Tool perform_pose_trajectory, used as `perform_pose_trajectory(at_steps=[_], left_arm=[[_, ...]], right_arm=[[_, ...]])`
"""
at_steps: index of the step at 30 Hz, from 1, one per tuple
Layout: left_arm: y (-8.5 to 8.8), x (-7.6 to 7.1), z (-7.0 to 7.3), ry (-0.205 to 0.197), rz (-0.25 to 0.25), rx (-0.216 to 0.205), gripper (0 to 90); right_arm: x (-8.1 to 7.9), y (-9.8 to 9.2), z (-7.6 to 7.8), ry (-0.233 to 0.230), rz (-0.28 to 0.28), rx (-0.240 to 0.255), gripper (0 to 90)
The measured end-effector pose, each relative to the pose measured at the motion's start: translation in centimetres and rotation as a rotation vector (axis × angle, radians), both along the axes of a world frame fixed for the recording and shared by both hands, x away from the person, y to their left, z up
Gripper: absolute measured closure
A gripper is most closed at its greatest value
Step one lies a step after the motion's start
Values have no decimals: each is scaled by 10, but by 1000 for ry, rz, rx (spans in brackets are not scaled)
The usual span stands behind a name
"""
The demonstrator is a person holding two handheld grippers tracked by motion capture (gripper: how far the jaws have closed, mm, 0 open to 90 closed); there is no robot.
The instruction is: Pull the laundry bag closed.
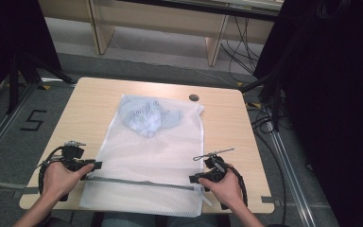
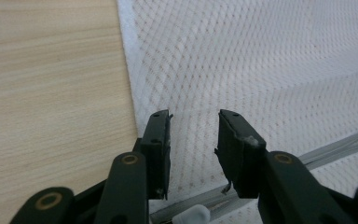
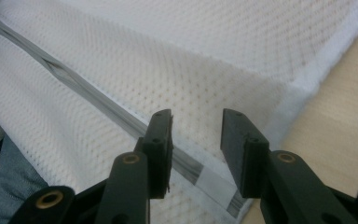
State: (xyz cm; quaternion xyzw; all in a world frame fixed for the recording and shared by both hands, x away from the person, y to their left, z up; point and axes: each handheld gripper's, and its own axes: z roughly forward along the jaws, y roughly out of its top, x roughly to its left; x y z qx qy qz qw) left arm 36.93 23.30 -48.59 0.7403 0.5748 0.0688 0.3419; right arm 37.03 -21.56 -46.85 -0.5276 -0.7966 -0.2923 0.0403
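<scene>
A white mesh laundry bag (image 1: 146, 156) lies flat on the wooden table (image 1: 227, 132), with a pale blue garment (image 1: 144, 115) bunched inside its far end. A grey zipper strip (image 1: 137, 182) runs across the bag near the front edge. My left gripper (image 1: 97, 165) sits at the bag's left edge, jaws open over the mesh (image 2: 261, 60) just above the zipper (image 2: 335, 147). My right gripper (image 1: 192, 179) is at the bag's right edge, jaws open over the zipper's end (image 3: 121, 119). Nothing is pinched between either pair of jaws.
A small dark round disc (image 1: 194, 98) lies on the table beyond the bag's far right corner. The bag's front hangs slightly past the table's near edge. Bare wood (image 2: 51, 93) flanks the bag on both sides. Cables and stands surround the table on the floor.
</scene>
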Motion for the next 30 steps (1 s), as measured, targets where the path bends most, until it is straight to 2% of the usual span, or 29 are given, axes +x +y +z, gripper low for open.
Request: perform_pose_trajectory(at_steps=[1,2,4,5,6,7,8,9,10,11,12,13,14,16,21,25,26,27,29,30], left_arm=[[1,0,0,3,-8,8,639],[1,0,0,10,-6,11,641],[2,0,0,25,-6,9,657],[2,0,0,25,-6,9,671],[3,0,0,40,-26,25,690],[3,0,0,40,-22,25,703],[3,0,1,35,-17,42,722],[1,0,0,37,17,53,747],[2,-1,1,49,17,69,776],[1,-1,1,55,26,69,803],[3,-1,2,67,11,79,825],[3,0,1,71,15,74,840],[3,0,1,71,15,74,854],[3,1,1,101,4,87,875],[3,2,-1,130,16,83,894],[5,2,-2,145,16,89,895],[6,2,-2,147,18,87,895],[5,2,-3,145,26,83,895],[5,2,-2,161,23,92,895],[6,3,-2,156,19,98,895]], right_arm=[[0,1,2,6,14,4,645],[0,2,3,-12,28,14,648],[1,6,6,-22,70,92,645],[1,6,6,-22,70,92,645],[2,10,8,-74,111,128,612],[1,13,9,-85,113,129,612],[0,17,11,-97,109,123,614],[-1,21,13,-96,124,128,624],[-2,24,13,-108,134,112,638],[-2,29,14,-101,150,133,650],[-4,35,15,-76,133,150,660],[-3,38,15,-108,158,132,661],[-3,43,15,-99,172,143,670],[-4,53,16,-82,183,161,678],[-1,73,18,-111,213,145,719],[0,93,17,-107,257,123,723],[0,99,17,-95,260,128,723],[0,104,17,-80,257,111,721],[0,114,16,-75,268,107,716],[0,119,14,-86,287,113,715]])
